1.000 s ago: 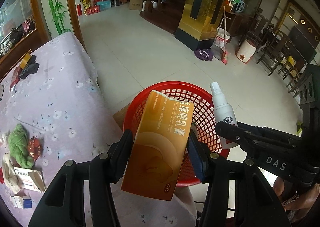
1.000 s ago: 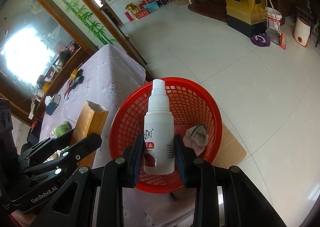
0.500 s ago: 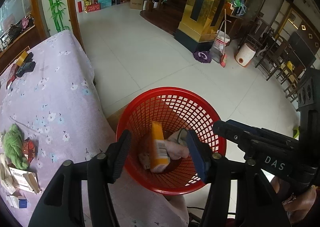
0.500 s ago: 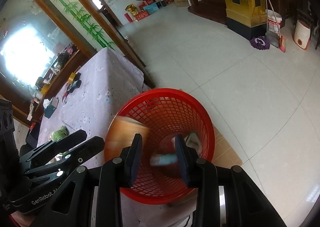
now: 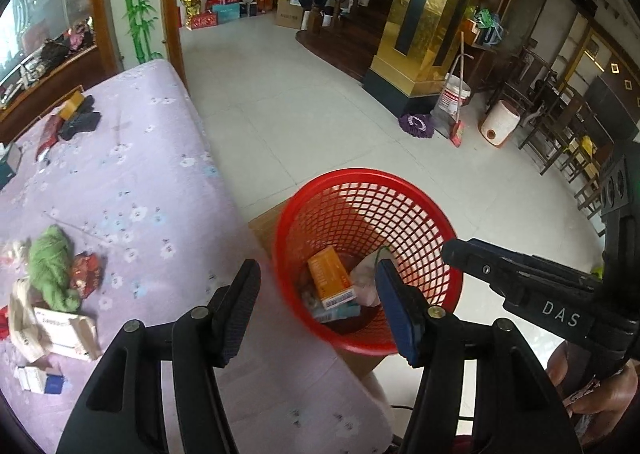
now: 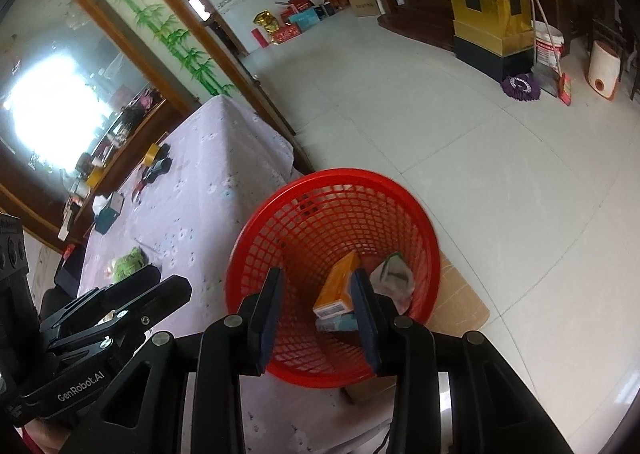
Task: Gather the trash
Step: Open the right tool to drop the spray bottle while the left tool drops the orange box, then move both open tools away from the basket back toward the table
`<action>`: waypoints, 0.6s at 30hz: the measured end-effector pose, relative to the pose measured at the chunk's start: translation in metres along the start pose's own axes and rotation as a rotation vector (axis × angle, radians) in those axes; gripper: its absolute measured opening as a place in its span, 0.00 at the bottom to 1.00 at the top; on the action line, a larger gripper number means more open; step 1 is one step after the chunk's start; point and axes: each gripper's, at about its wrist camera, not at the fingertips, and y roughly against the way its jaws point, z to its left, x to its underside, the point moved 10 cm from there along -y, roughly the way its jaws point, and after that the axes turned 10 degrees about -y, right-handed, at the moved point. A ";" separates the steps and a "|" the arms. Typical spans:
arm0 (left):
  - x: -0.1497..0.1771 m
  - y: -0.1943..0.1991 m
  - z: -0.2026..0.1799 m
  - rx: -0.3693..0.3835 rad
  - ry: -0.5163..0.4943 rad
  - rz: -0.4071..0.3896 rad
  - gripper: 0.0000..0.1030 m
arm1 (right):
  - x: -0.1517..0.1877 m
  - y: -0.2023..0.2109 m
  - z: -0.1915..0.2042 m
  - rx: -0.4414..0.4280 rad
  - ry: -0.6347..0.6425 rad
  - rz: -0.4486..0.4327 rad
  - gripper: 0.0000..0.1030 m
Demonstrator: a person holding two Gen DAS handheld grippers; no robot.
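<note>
**A:** Start on your left. What's on the table [image 5: 132,190]?

**B:** You've a lilac cloth with small flowers over it. Far left lie a dark pouch [image 5: 80,122] and a yellow tape roll [image 5: 70,107]. Nearer you sit a green rag [image 5: 52,266], a red wrapper [image 5: 86,274] touching it, a torn carton [image 5: 60,332] and a small blue-and-white box [image 5: 38,380].

**A:** And my left tongs [image 5: 316,310]?

**B:** Your jaws stand wide apart with nothing between them, hanging over the table's near corner and the basket's left rim.

**A:** Then the basket [image 5: 360,178]?

**B:** It's red mesh, standing on a flat piece of cardboard [image 6: 460,306] on the floor, just beside the table's edge. Inside you can see an orange box [image 5: 330,276] lying tilted, a pale crumpled bag [image 6: 394,278] to its right, and a bluish pack [image 6: 336,322] under the box.

**A:** My right tongs [image 6: 318,314]?

**B:** Also parted, though less widely, and gripping nothing; you're holding them above the basket's near rim.

**A:** Further right?

**B:** Pale floor tiles [image 6: 500,158] run back to a gold pillar [image 5: 424,14]. By its base you have a purple mop head [image 5: 416,125], a white bucket [image 5: 454,96] and a white stool [image 5: 500,128]. Dark wooden chairs [image 5: 560,142] line the far right.
</note>
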 end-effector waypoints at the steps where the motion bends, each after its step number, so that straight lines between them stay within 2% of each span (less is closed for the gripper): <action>1: 0.003 0.004 0.003 -0.008 -0.003 -0.006 0.57 | 0.002 0.000 0.003 -0.001 0.007 0.000 0.38; 5: 0.016 0.017 0.014 -0.034 -0.013 -0.023 0.57 | 0.013 0.000 0.019 -0.004 0.039 0.001 0.38; 12: 0.039 0.036 0.030 -0.038 -0.027 -0.025 0.57 | 0.028 0.010 0.043 0.004 0.086 -0.034 0.38; 18: 0.054 0.046 0.043 -0.028 -0.020 -0.027 0.57 | 0.036 0.024 0.054 0.082 0.129 -0.114 0.38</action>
